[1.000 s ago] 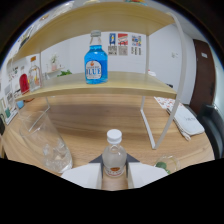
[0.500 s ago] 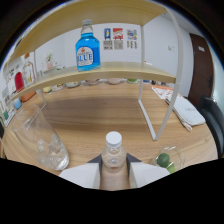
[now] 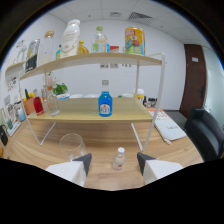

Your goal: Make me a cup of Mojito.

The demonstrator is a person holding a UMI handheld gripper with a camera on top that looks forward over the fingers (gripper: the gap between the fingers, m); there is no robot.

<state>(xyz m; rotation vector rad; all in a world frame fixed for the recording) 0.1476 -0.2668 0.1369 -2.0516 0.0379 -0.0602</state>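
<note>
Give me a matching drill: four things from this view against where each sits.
Things:
1. blue glass bottle
2. small clear bottle with white cap
3. empty clear glass
4. tall white bottle

Places:
A. top shelf
B. on the table between the open gripper fingers
C. lower shelf, middle
D. on the table beside one finger

Pairs: 1-C, 2-B, 3-D, 4-A

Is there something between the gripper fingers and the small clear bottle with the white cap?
Nothing visible blocks it. The small bottle stands on the table just ahead of the open gripper, in line with the gap; the empty glass stands apart, beside it.
</note>
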